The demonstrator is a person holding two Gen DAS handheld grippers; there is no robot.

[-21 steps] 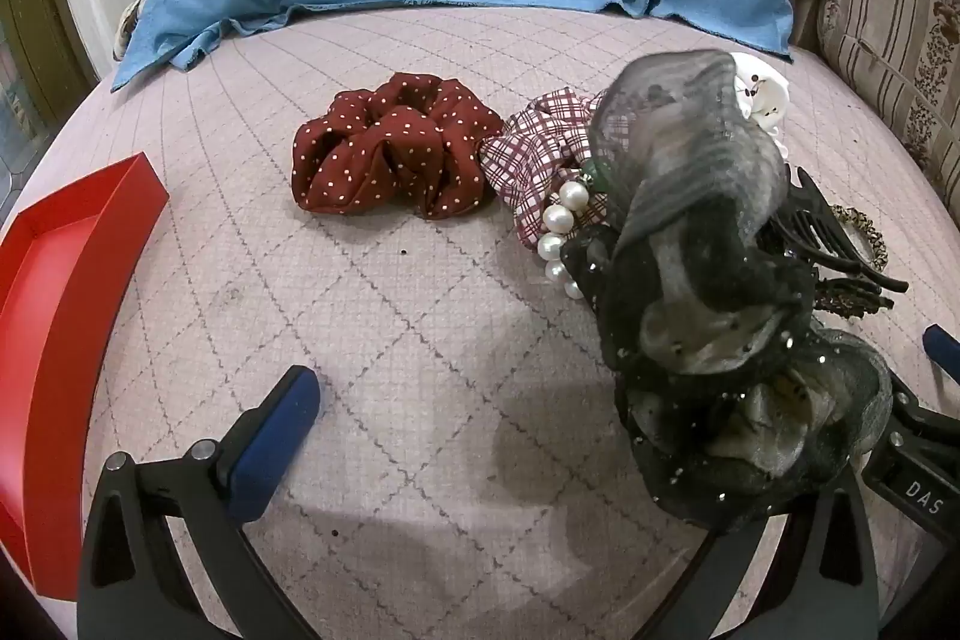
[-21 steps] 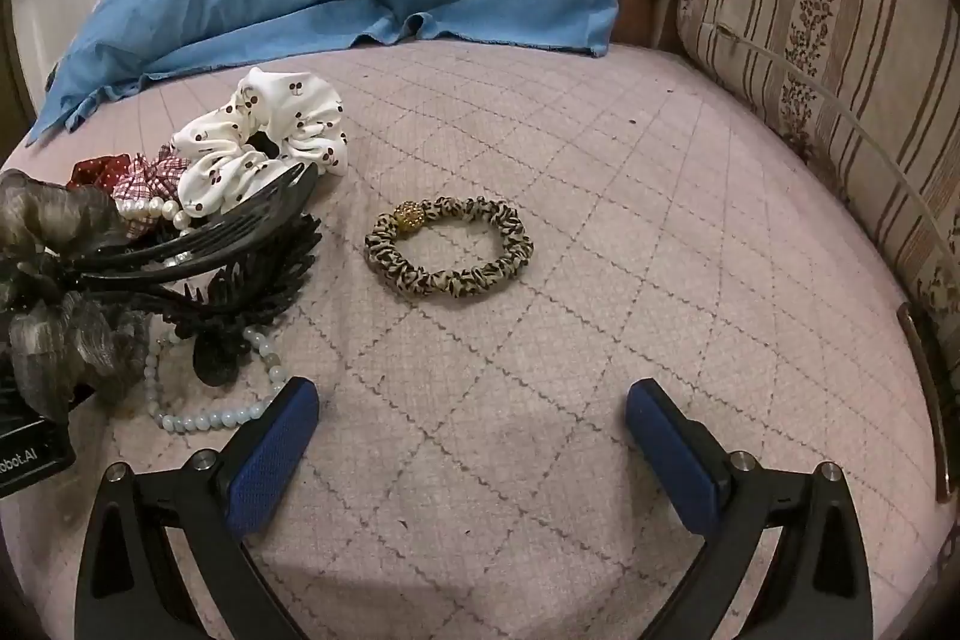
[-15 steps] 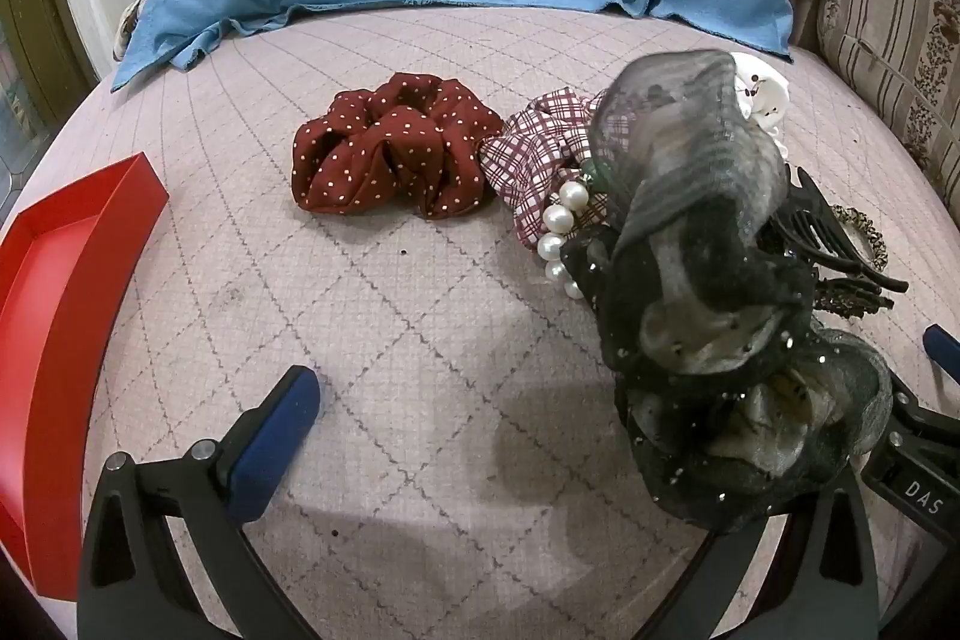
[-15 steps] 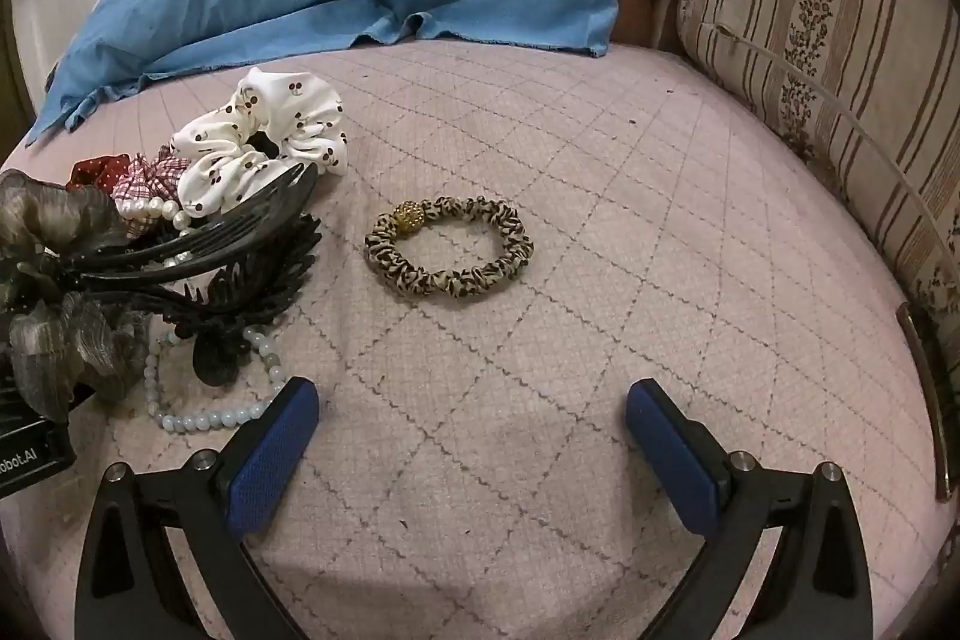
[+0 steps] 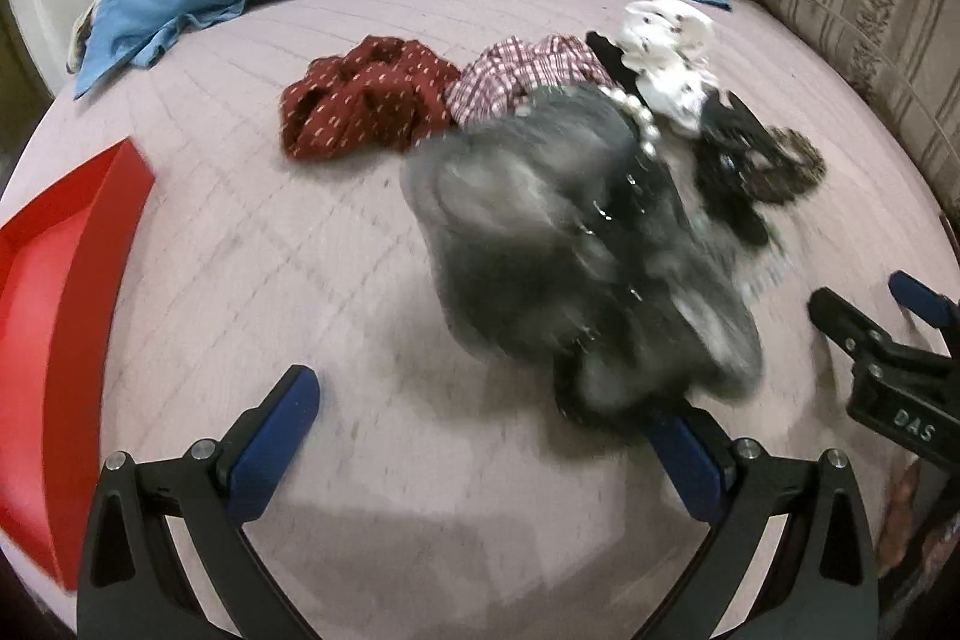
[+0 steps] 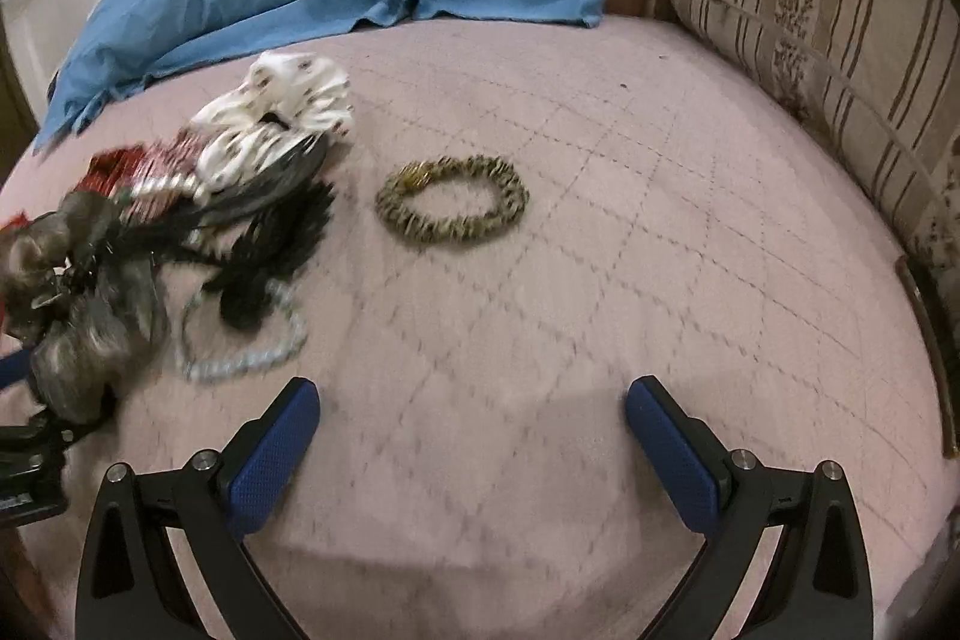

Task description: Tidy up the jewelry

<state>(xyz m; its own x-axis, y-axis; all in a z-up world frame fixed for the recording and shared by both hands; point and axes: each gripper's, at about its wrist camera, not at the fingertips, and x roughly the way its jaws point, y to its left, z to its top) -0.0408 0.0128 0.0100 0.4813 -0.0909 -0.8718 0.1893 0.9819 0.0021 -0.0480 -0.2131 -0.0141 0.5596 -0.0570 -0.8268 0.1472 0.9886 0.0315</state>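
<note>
Right gripper point(image 5: 894, 334) body reads "DAS".

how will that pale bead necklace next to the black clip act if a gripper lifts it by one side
The bead necklace lies in a loose, uneven loop on the bedspread, so it is probably floppy and would dangle and swing. Its small round beads look smooth, so it may slip in the grip. It lies partly under the black clip, so lifting might drag that along.

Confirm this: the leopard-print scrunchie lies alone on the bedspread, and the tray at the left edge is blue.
One error: the tray is red, not blue, as the left wrist view shows. The leopard-print scrunchie does lie alone on the bedspread, apart from the pile.
</note>
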